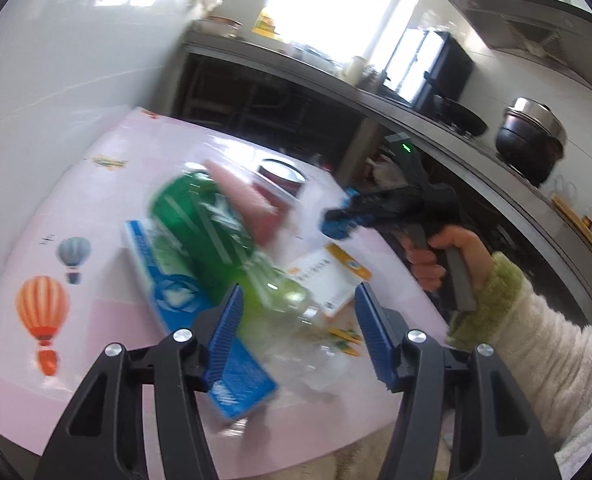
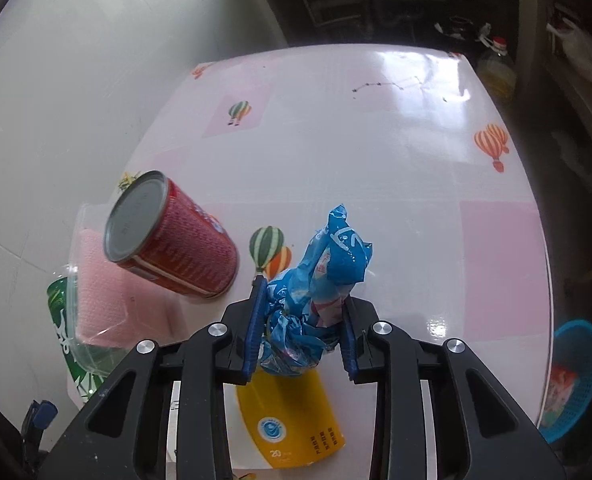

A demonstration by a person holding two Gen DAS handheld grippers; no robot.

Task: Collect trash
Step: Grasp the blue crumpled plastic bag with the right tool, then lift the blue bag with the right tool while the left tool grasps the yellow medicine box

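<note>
Right claw (image 2: 301,318) clamped on a crumpled blue plastic wrapper (image 2: 319,280), both blue pads pressed into its sides; wrapper held above the counter (image 2: 375,152), which wears a pink-and-white cloth printed with hot-air balloons

Landmark: the red can (image 2: 176,240), tilted on the counter, lid end up toward the camera. Wrapper sits just right of the can. Below the can, under the right claw, a yellow-and-white carton (image 2: 292,424) lies flat. Left of the can and touching it, a clear plastic tray (image 2: 96,280) with a pink foam pad inside. Beyond the tray, a green bottle (image 2: 62,320) shows through and past it

Left wrist view, blurred: left claw (image 1: 297,312) stands apart, pads not pressing anything; the green bottle's neck end lies between the fingers. Bottle rests across a blue-and-white box (image 1: 184,300). The person's hand (image 1: 443,256), in a fleecy sleeve, grips the right claw's handle

Far right of the can, off the counter edge, a blue mesh basket (image 2: 575,380) sits lower down
</note>
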